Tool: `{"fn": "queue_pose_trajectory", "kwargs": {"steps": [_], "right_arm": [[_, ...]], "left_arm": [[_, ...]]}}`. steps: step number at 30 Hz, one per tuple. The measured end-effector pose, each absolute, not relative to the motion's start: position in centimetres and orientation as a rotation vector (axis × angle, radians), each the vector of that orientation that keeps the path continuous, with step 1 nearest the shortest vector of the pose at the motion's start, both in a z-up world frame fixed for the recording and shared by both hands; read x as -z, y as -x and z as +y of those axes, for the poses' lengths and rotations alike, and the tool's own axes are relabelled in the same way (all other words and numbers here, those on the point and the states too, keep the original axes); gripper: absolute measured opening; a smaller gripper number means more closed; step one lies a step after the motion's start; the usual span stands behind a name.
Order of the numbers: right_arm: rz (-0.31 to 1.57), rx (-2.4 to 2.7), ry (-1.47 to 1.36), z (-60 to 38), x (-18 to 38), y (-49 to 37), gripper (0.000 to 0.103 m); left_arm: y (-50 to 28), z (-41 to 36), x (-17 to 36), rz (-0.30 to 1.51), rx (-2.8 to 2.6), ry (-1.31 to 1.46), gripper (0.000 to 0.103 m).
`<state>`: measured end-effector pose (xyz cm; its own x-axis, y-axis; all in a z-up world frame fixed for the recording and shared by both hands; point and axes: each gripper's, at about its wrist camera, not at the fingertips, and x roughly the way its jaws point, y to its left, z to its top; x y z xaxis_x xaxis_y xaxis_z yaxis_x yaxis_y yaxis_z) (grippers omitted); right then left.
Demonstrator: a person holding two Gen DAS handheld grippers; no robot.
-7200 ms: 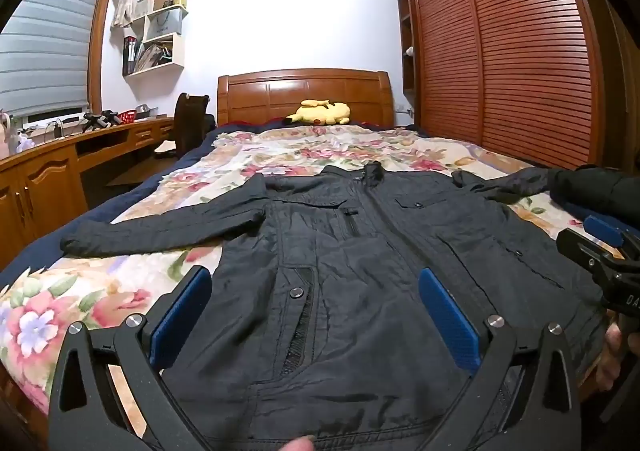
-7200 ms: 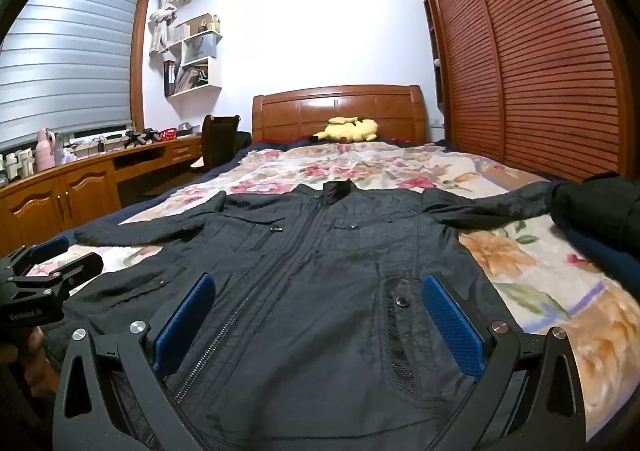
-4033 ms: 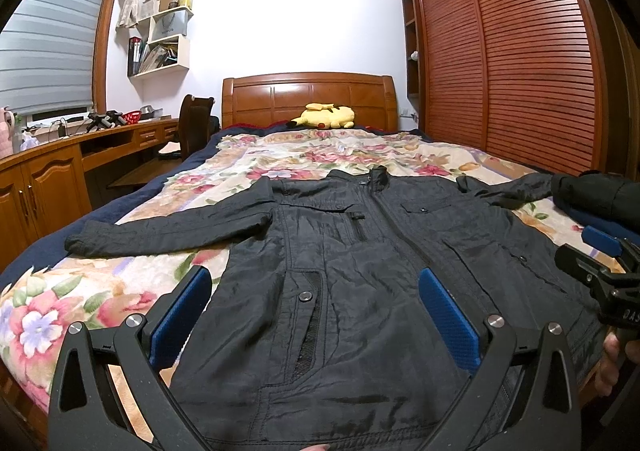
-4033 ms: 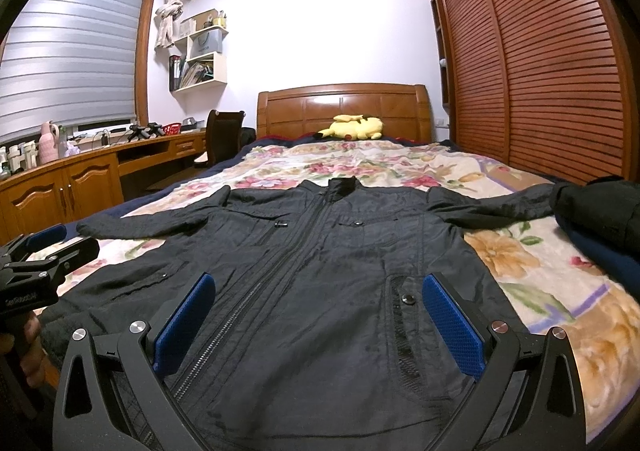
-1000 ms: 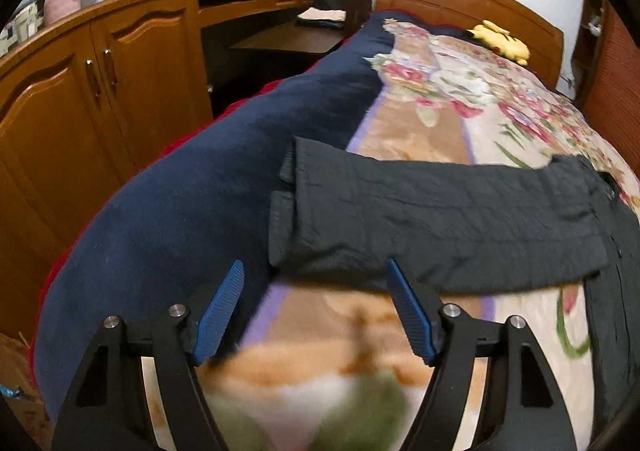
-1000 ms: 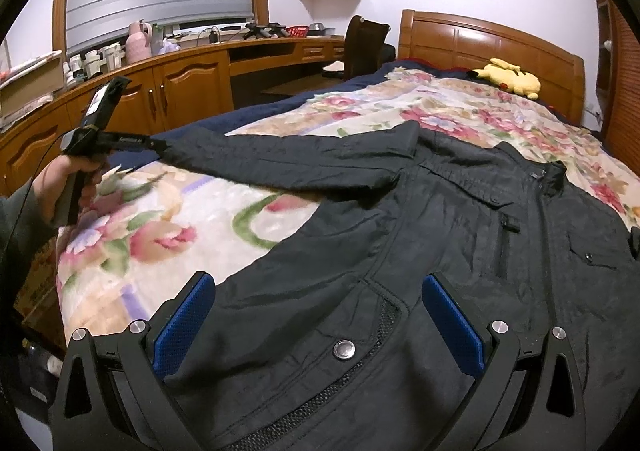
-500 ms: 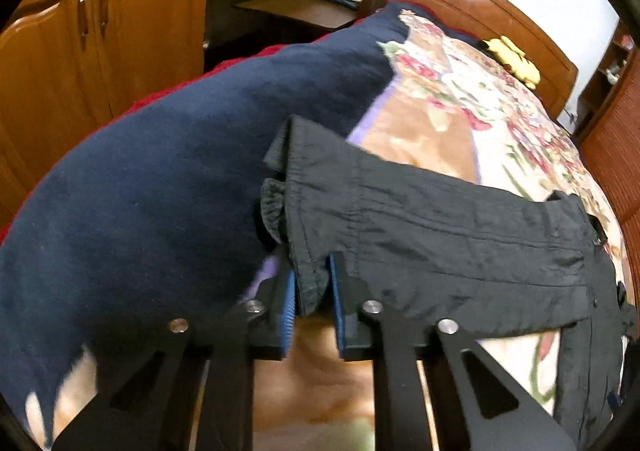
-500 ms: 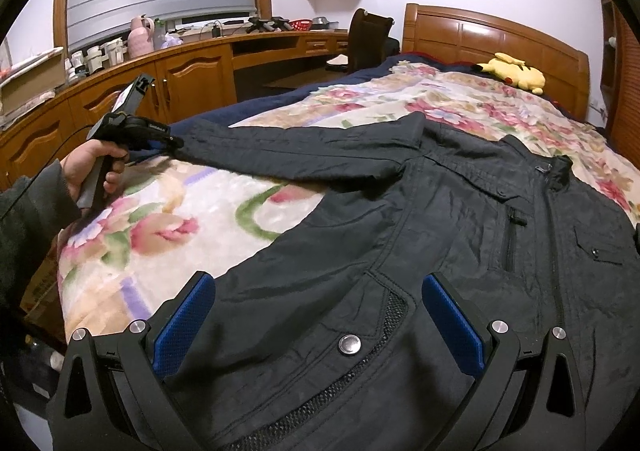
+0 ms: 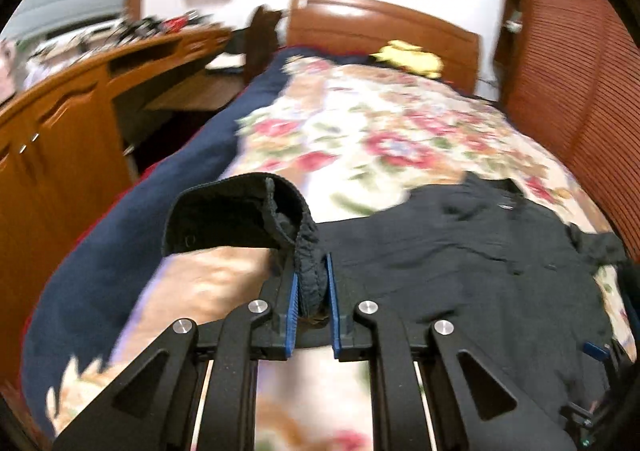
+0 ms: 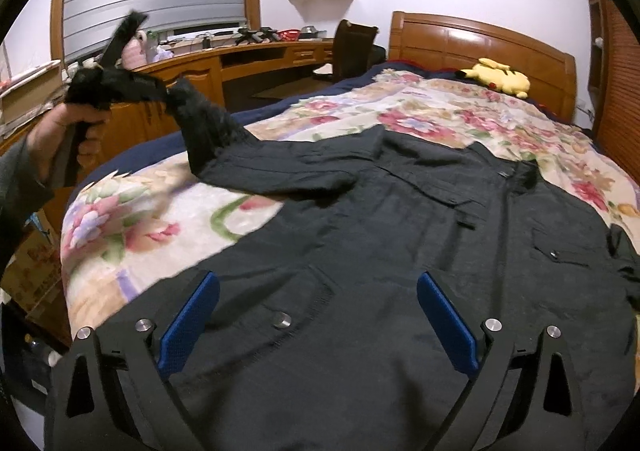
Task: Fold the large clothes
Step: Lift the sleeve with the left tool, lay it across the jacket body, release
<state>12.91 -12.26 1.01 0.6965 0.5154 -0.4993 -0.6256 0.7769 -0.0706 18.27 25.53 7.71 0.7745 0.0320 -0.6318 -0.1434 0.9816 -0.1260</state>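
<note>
Black jacket (image 10: 400, 251) spread on floral bedspread (image 10: 440, 119); left gripper (image 9: 311, 291) pinching sleeve cuff (image 9: 240, 211), lifted off bed; right gripper (image 10: 316, 323) spread wide above hem.

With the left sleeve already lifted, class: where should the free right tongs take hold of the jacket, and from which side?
Probably the hem corner below the snap pocket. The jacket lies flat, hem nearest the open right tongs, so come in low from the foot of the bed and slide one finger under the edge. The left tongs grip the cuff.
</note>
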Motion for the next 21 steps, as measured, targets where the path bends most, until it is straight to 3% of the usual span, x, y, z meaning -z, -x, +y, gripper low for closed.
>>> {"fn": "queue_pose_trajectory", "kwargs": {"steps": [12,21], "right_arm": [[0.461,-0.494,0.166,-19.5,-2.1,-12.5,0.098],[0.487,-0.417,0.099,-22.0,-2.1,-10.9,0.098]], "left_arm": [[-17.3,9.2,-8.3,0.613,0.233,0.127,0.013],[-15.2,4.1,-5.7,0.633,0.262,0.05,0.014]]}}
